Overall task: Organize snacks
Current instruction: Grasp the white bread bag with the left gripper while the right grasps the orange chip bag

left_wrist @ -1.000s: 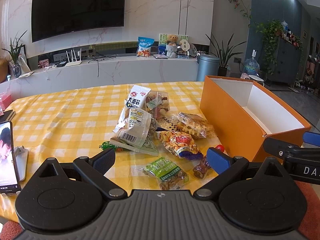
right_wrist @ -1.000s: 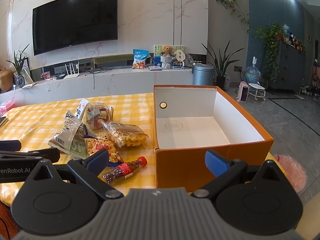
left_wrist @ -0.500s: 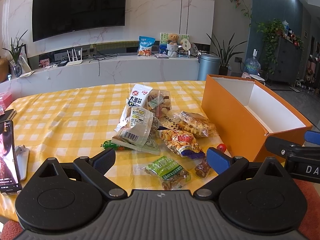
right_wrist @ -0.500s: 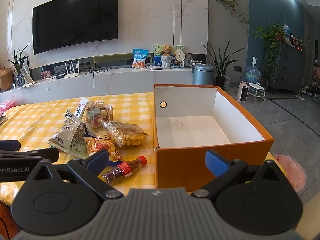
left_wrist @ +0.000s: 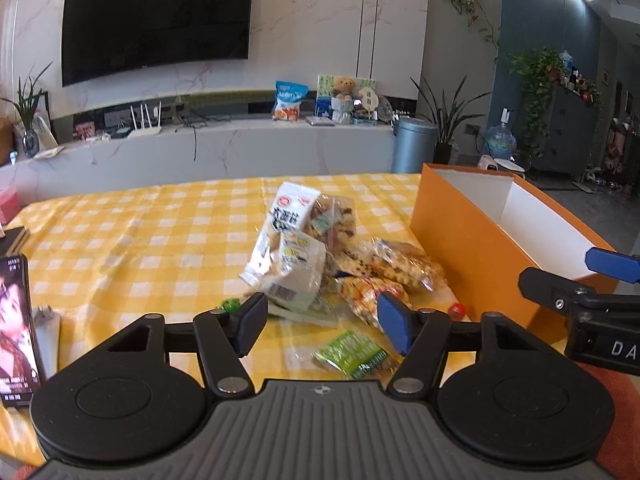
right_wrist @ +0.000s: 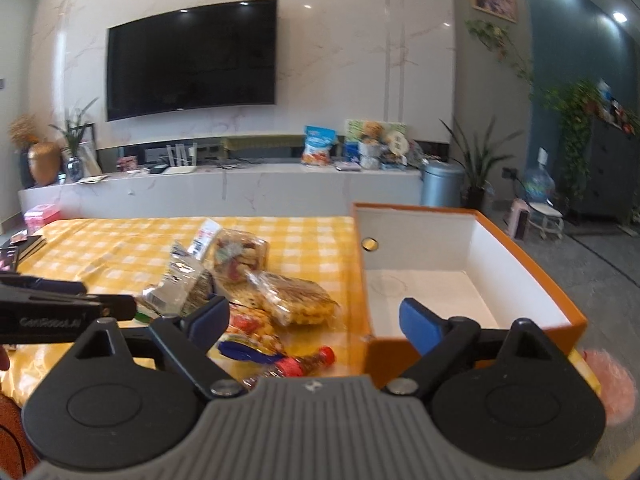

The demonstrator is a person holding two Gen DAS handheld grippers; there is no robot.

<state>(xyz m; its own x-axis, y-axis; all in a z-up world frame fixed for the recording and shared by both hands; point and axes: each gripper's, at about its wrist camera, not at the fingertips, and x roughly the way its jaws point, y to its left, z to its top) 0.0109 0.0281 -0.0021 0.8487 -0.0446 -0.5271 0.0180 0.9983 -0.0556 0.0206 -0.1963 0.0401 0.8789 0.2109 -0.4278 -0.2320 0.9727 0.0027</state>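
With both tongs, left and right, spread empty, grabbing overlapping snack packets may drag neighbours off the desk.

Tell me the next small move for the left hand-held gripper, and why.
Probably lower the open left hand-held gripper onto the green crinkly snack packet lying just below its fingers. It is the nearest loose snack, and the open orange cardboard box is empty.

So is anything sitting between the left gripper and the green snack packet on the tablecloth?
Nothing visible does. The left gripper is open, and the green snack packet lies flat on the tablecloth just ahead of and below its fingers, apart from the snack pile farther back.
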